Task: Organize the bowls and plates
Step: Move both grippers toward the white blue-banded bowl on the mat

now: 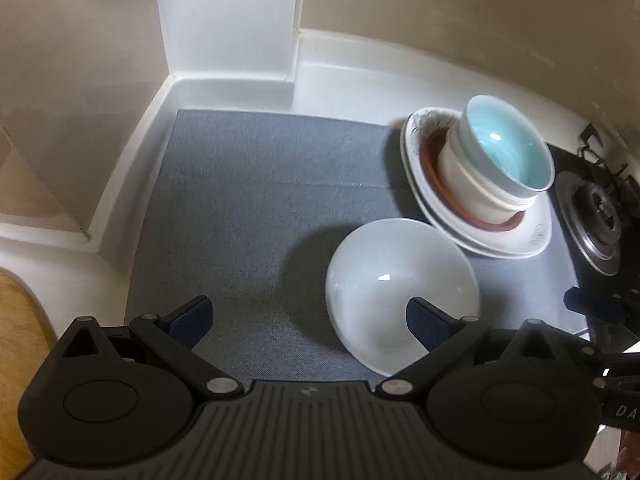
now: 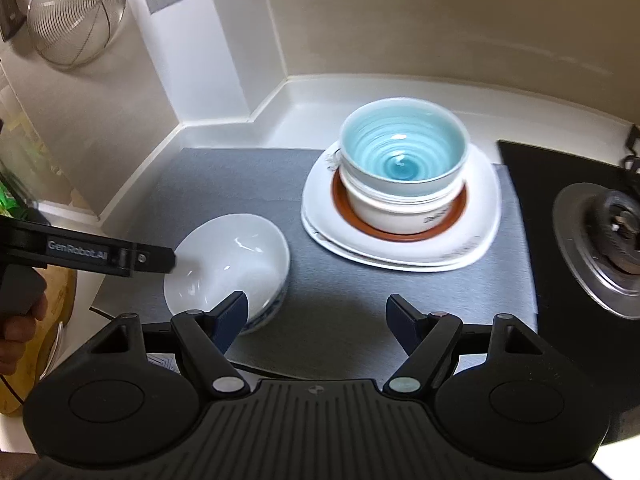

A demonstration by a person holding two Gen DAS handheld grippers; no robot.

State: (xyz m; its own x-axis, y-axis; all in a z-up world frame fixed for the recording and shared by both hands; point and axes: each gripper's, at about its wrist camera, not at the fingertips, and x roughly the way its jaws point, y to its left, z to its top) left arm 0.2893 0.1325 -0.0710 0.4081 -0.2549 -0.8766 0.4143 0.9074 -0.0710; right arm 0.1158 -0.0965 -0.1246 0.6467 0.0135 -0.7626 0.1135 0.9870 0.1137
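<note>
A white bowl [image 1: 400, 292] [image 2: 228, 264] sits on the grey mat [image 1: 248, 208] [image 2: 240, 176], apart from a stack: white square plates [image 1: 516, 240] [image 2: 404, 252], a brown saucer [image 2: 400, 234], a white bowl [image 2: 396, 210] and a blue-glazed bowl [image 1: 508, 152] [image 2: 404, 148] on top. My left gripper [image 1: 310, 320] is open; its right finger [image 1: 428, 324] is in front of the white bowl. My right gripper [image 2: 316, 316] is open and empty; its left finger [image 2: 230, 316] overlaps the bowl's near rim. The left gripper's side [image 2: 92, 256] shows in the right wrist view.
A gas burner [image 1: 600, 220] [image 2: 608, 236] on a black hob lies right of the mat. White counter upstand and wall corner behind. A wire strainer [image 2: 76, 12] hangs upper left. A wooden board [image 1: 16, 320] lies at the left.
</note>
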